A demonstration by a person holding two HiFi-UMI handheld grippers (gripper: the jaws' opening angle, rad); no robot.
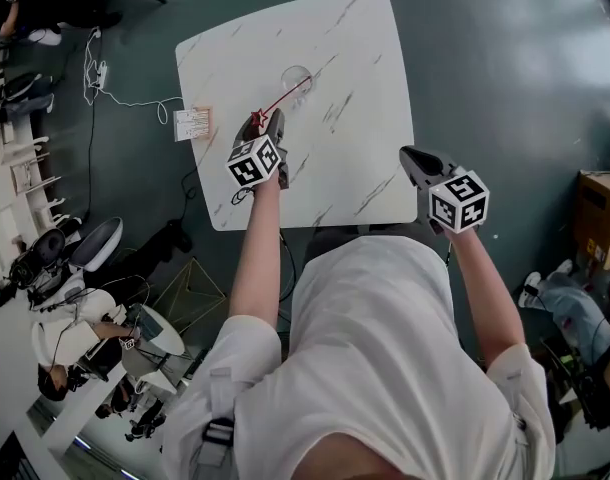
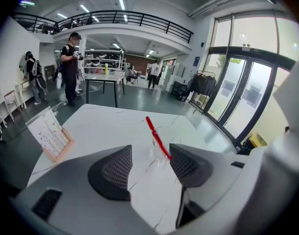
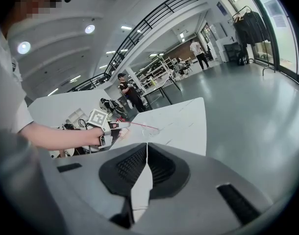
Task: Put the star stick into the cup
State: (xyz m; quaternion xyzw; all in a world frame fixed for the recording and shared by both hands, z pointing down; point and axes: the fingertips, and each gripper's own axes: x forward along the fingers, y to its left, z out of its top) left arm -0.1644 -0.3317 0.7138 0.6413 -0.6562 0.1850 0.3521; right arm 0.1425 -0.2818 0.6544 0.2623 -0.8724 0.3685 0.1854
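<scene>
Left gripper view, fingers (image 2: 115, 170) wide, star stick (image 2: 157, 137) btwn

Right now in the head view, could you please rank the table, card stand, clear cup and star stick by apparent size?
1. table, by far.
2. card stand and clear cup: near alike, so unranked.
3. star stick: longer than either, but so thin it covers least.
</scene>
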